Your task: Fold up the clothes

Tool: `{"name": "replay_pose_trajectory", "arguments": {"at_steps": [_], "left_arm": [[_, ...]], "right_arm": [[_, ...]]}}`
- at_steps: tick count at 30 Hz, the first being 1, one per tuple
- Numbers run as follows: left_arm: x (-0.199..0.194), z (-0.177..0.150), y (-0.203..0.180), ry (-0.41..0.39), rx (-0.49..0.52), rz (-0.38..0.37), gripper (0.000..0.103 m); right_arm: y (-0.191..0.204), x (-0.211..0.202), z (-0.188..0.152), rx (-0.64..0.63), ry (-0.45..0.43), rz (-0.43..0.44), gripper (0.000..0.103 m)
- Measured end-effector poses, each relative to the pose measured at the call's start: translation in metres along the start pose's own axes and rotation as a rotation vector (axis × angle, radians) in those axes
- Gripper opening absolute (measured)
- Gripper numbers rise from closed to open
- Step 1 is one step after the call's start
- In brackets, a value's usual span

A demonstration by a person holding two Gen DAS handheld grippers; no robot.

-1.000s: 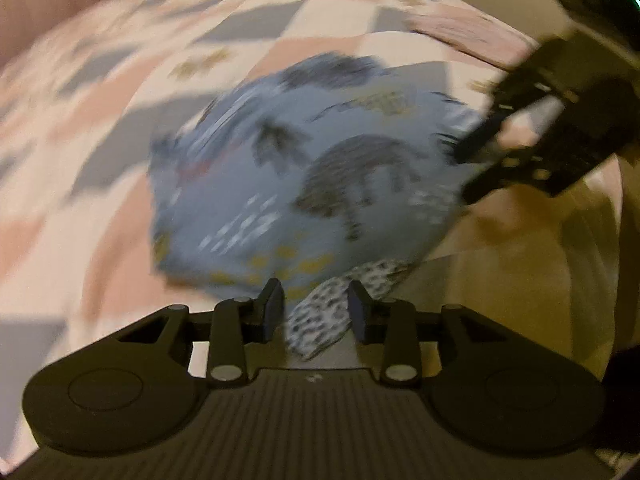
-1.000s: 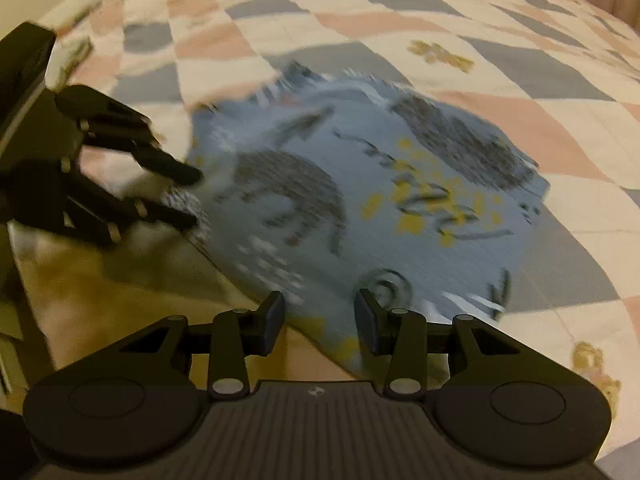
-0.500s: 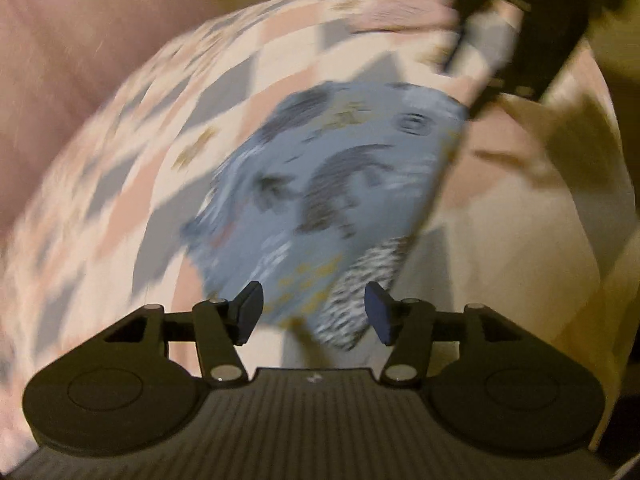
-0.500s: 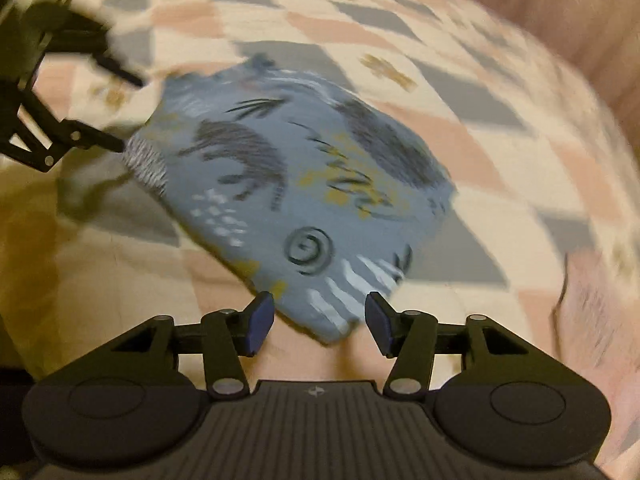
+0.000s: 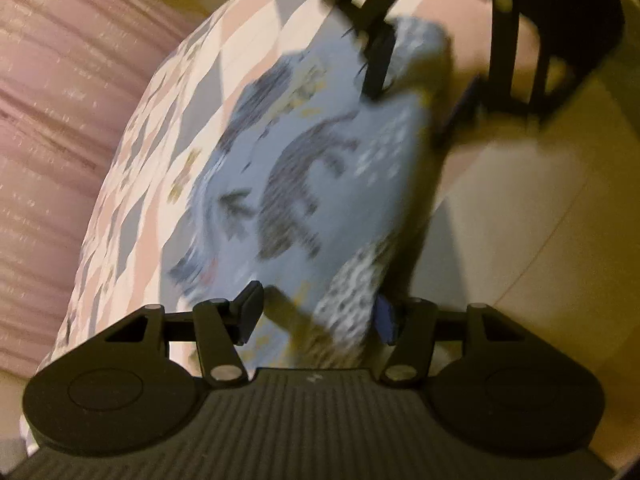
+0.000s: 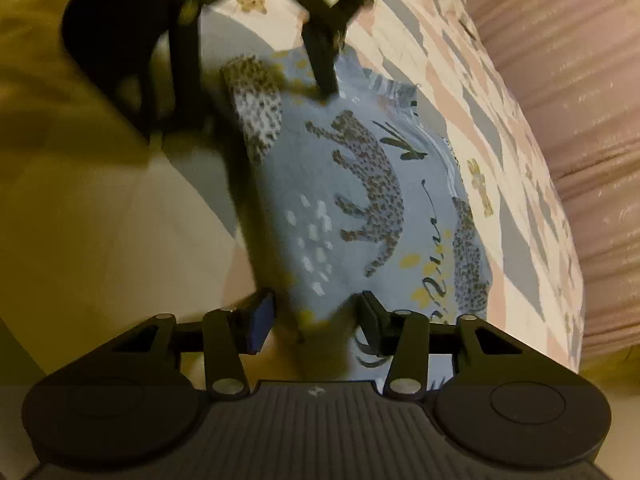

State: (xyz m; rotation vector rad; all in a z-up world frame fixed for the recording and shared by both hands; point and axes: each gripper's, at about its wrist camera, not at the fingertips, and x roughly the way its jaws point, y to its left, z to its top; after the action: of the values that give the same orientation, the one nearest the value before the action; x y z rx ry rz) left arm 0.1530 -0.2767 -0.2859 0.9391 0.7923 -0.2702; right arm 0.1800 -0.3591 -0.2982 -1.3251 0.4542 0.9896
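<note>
A bed with a checked quilt (image 6: 472, 92) of pink, grey and cream squares fills the middle of both views, with a pink pleated curtain (image 5: 52, 128) beyond its far side and pale floor (image 5: 532, 216) on the near side. On the quilt, right at the near edge of the bed, lies the task's thing: a blue garment (image 6: 360, 200) printed with spotted big cats, lying flat in a compact, roughly rectangular shape, with a leopard-spotted piece (image 6: 256, 116) showing at one end. The two claws sit at opposite ends of its near edge. The left gripper (image 5: 318, 318) has its fingers spread apart, with the spotted end of the cloth reaching into the gap between them; the right gripper (image 6: 316, 318) is likewise parted, with the blue corner lying in its gap. Neither looks pinched onto the fabric, though blur makes contact hard to judge. The scene fits two stages: the claws closing in to take both near corners for another fold, or having just let go of a fold laid down. If a grasp is coming, both pairs of fingers would need to close on the cloth alone, not the quilt beneath, and lift evenly so the layers do not slide apart.
</note>
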Motion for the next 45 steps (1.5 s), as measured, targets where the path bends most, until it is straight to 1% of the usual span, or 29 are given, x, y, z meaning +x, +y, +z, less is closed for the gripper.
{"name": "replay_pose_trajectory", "arguments": {"at_steps": [1, 4, 5, 7, 9, 10, 11, 12, 13, 14, 15, 16, 18, 20, 21, 24, 26, 29, 32, 34, 42, 45], "left_arm": [[0.0, -0.003, 0.004, 0.013, -0.002, 0.011, 0.055], [-0.003, -0.008, 0.006, 0.013, 0.01, 0.032, 0.054], [-0.004, -0.008, 0.003, 0.007, 0.035, 0.043, 0.053], [-0.003, -0.006, -0.005, -0.001, 0.088, 0.064, 0.053], [0.001, -0.001, -0.009, 0.003, 0.115, 0.079, 0.052], [0.004, 0.001, -0.011, 0.008, 0.125, 0.086, 0.05], [0.007, 0.002, -0.01, 0.016, 0.123, 0.081, 0.046], [0.01, 0.002, -0.009, 0.024, 0.12, 0.076, 0.043], [0.012, 0.003, -0.007, 0.03, 0.111, 0.067, 0.036], [0.013, 0.003, -0.004, 0.037, 0.097, 0.049, 0.029], [0.013, 0.003, -0.003, 0.042, 0.091, 0.03, 0.026], [0.013, 0.004, -0.001, 0.048, 0.086, 0.012, 0.021], [0.011, 0.006, 0.005, 0.054, 0.077, -0.014, 0.016], [0.009, 0.009, 0.014, 0.059, 0.064, -0.039, 0.009], [0.007, 0.01, 0.018, 0.061, 0.058, -0.05, 0.008], [-0.011, 0.01, 0.026, 0.039, 0.059, -0.06, 0.006], [-0.024, 0.012, 0.035, 0.019, 0.06, -0.059, 0.006], [-0.045, 0.019, 0.053, -0.012, 0.064, -0.043, 0.006], [-0.065, 0.03, 0.077, -0.037, 0.057, -0.044, 0.006], [-0.078, 0.037, 0.092, -0.058, 0.061, -0.058, 0.006], [-0.113, 0.079, 0.112, -0.178, 0.156, -0.146, 0.006], [-0.126, 0.095, 0.119, -0.223, 0.191, -0.179, 0.006]], "right_arm": [[-0.005, 0.002, -0.007, 0.004, 0.012, -0.018, 0.043], [-0.011, 0.006, -0.025, -0.002, 0.032, -0.044, 0.042], [-0.011, 0.007, -0.029, -0.011, 0.031, -0.053, 0.042], [-0.008, 0.009, -0.028, -0.033, 0.015, -0.069, 0.042], [-0.004, 0.012, -0.024, -0.055, -0.002, -0.089, 0.042], [-0.006, 0.01, -0.023, -0.049, -0.004, -0.083, 0.042], [-0.009, 0.009, -0.022, -0.043, -0.006, -0.076, 0.041], [-0.012, 0.008, -0.021, -0.036, -0.008, -0.069, 0.04], [-0.015, 0.006, -0.02, -0.03, -0.009, -0.063, 0.037], [-0.018, 0.005, -0.019, -0.024, -0.011, -0.056, 0.035], [-0.021, 0.004, -0.018, -0.018, -0.013, -0.049, 0.028], [-0.024, 0.002, -0.018, -0.011, -0.015, -0.042, 0.026], [-0.029, 0.0, -0.016, 0.001, -0.018, -0.029, 0.02], [-0.035, -0.003, -0.014, 0.014, -0.022, -0.016, 0.015], [-0.038, -0.004, -0.013, 0.02, -0.023, -0.009, 0.014], [-0.047, -0.009, -0.01, 0.039, -0.029, 0.01, 0.013], [-0.06, -0.021, -0.007, 0.051, -0.034, 0.007, 0.012], [-0.079, -0.043, 0.002, 0.081, -0.037, -0.004, 0.012], [-0.095, -0.07, 0.007, 0.125, -0.024, -0.007, 0.012], [-0.105, -0.09, 0.01, 0.157, -0.011, -0.008, 0.012], [-0.122, -0.162, 0.001, 0.309, 0.102, -0.013, 0.012], [-0.121, -0.188, -0.013, 0.389, 0.155, -0.033, 0.012]]}}
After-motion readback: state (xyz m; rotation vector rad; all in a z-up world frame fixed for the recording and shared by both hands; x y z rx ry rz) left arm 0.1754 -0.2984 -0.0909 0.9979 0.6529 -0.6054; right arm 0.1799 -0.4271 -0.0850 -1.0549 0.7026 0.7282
